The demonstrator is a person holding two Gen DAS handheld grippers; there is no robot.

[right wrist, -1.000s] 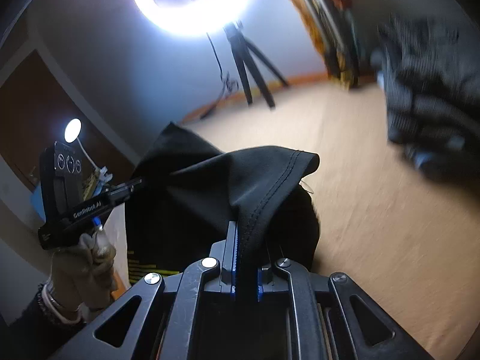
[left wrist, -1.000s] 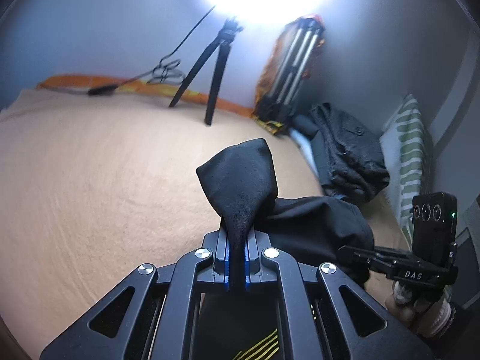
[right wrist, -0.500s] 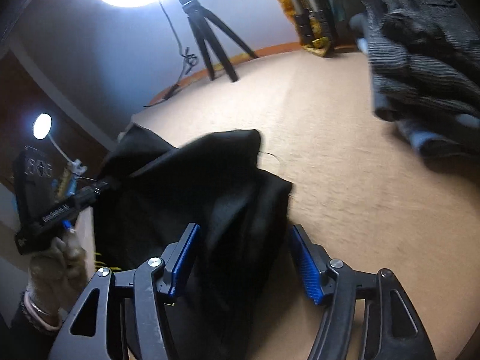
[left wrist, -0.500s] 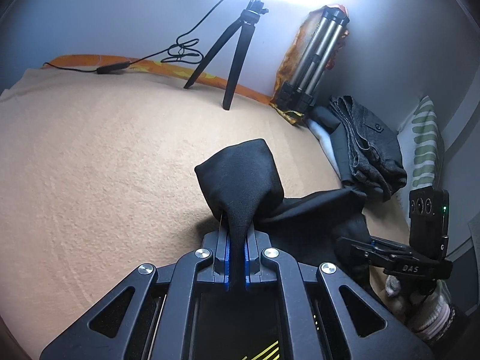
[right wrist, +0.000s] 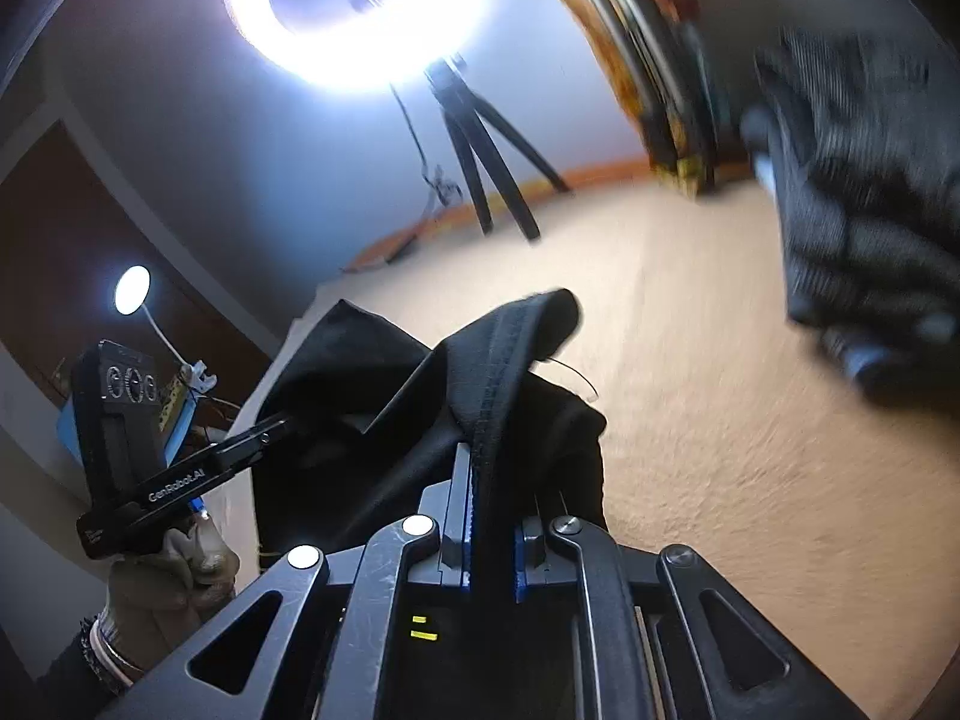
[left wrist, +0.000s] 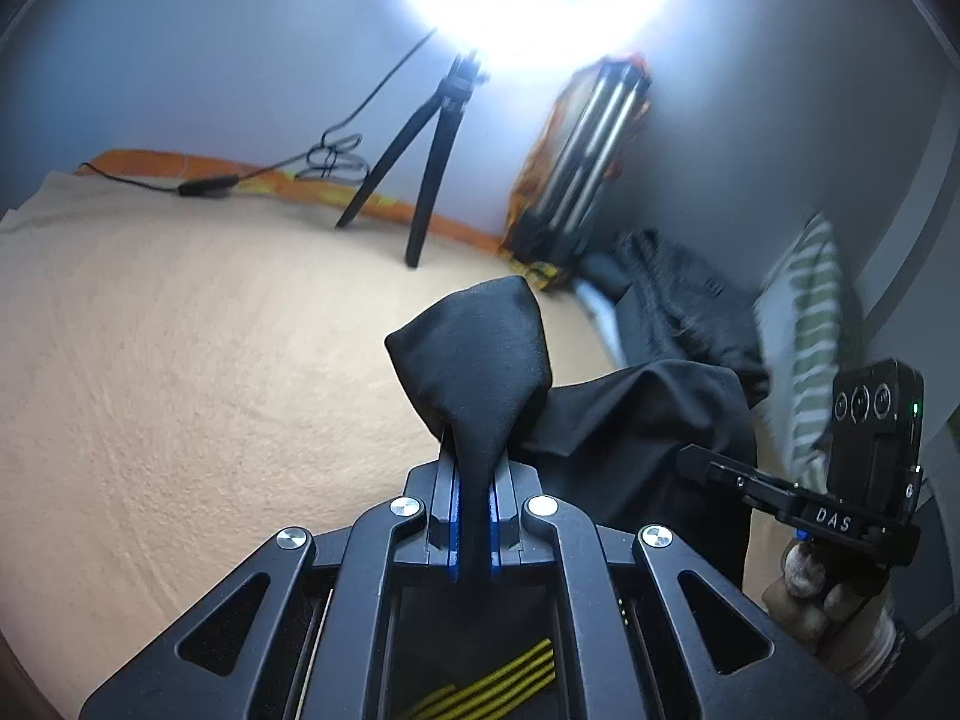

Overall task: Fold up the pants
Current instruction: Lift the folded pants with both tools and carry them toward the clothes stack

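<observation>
1. Now we hold the black, thin, smooth-woven pants (left wrist: 648,420) in the air above the beige, rough-textured bed cover (left wrist: 180,360); they hang between our two grippers, and a yellow striped print shows low on the cloth.
2. Our left gripper (left wrist: 474,516) is pressed together on a bunched corner of the fabric, which puffs out in a soft round lump just past the blue pads.
3. Our right gripper (right wrist: 489,546) is closing on a stitched hem edge of the pants, and the cloth already stands between its blue pads.
4. We judge that the coming move turns on this: the held edge runs from one gripper across to the other, both hands equally near, and the free cover lies ahead and below both of them.
5. Farther out, a black tripod (left wrist: 420,180) with a bright ring lamp stands at the wall, and a dark folded pile of clothes (left wrist: 678,300) lies to the right, well apart from the pants.
</observation>
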